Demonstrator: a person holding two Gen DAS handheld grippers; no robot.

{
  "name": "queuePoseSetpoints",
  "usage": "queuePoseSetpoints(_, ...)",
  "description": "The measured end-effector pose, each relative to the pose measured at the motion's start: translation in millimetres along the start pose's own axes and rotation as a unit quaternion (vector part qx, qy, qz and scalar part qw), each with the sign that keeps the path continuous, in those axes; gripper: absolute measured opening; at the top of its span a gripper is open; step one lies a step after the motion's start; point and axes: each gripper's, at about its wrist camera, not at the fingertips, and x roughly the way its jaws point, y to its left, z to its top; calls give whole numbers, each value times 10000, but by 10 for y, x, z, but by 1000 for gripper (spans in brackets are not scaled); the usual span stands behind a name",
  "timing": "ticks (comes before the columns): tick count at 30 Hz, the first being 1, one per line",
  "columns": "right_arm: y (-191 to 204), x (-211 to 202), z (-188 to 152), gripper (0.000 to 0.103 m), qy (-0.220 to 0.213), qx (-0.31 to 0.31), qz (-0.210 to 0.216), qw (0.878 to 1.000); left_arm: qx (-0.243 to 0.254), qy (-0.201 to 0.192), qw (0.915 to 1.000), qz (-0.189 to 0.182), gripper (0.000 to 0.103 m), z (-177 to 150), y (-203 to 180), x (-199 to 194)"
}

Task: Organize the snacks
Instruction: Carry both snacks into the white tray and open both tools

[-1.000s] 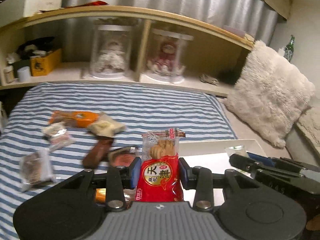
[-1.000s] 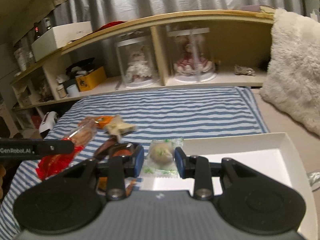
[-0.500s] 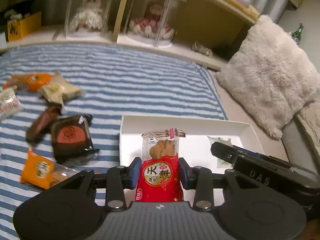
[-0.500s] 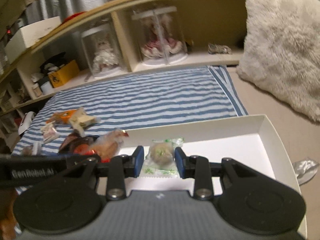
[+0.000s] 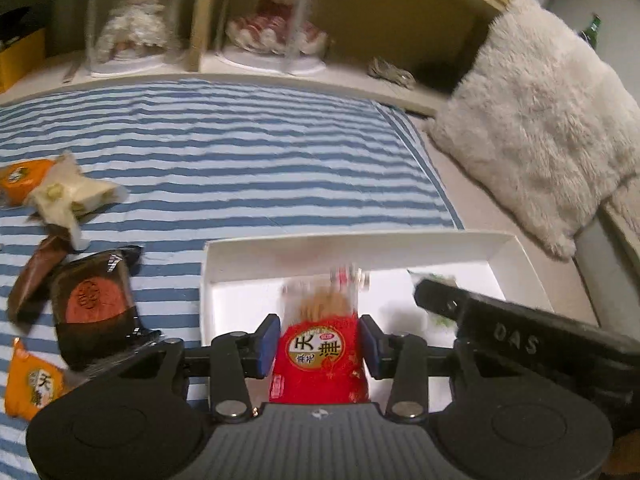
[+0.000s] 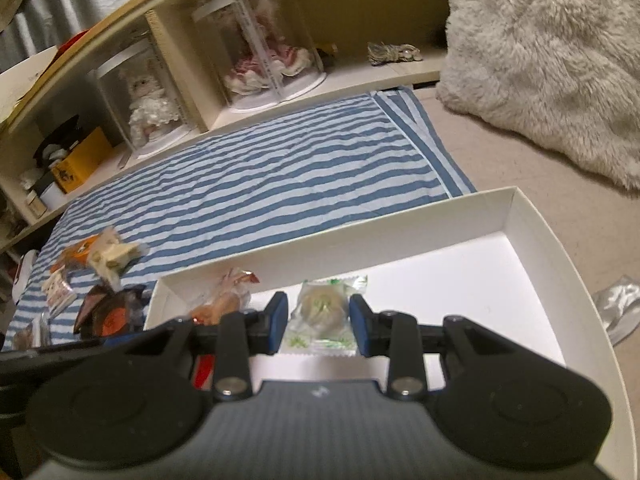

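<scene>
A bed covered by a blue-and-white striped sheet [image 5: 248,160] fills most of both views, with a wooden shelf [image 6: 256,4] along its far edge and a fluffy cream cushion [image 5: 536,120] to the right. On the shelf stand two clear cases, each holding a doll [image 6: 276,60]. A shallow white box [image 6: 532,216] lies on the near right part of the bed. The left gripper [image 5: 320,340] hangs over the box's left part; its fingers are opening, with slim gaps showing on both sides of a red cracker packet [image 5: 320,364] that stands upright between them, its clear top blurred. The right gripper [image 6: 319,320] is over the middle of the box, its fingers clamped on a small clear packet [image 6: 322,308] with green print and a round pale snack inside. More snacks lie loose on the sheet to the left of the box: a dark packet with a red round label [image 5: 94,300], a brown wrapper [image 5: 36,272], a cream-coloured packet [image 5: 68,196] and two orange packets [image 5: 34,384]. A crumpled silver wrapper [image 6: 616,308] lies just outside the box on the right.
</scene>
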Motion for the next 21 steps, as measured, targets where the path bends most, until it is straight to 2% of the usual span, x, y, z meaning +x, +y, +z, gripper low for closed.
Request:
queuePoseSetpoints(4,-23,83,21,39,30,90,2,10000,157,17,9999,37,58,-7,4,-37)
queuePoseSetpoints(9,-21,162,23,39,117,93,-15,9999,415,-5,9990,160,64,-28,31,-144)
queuePoseSetpoints(13,-1,137,36,41,6,77,-103,9999,564,36,9980,281,67,-66,68,-222)
queuePoseSetpoints(16,-15,75,26,62,25,40,-238,9997,608,79,9975,344,71,-99,101,-265)
queuePoseSetpoints(21,-5,-65,-16,72,103,-151,-422,9989,629,128,9971,400,76,-163,143,-347)
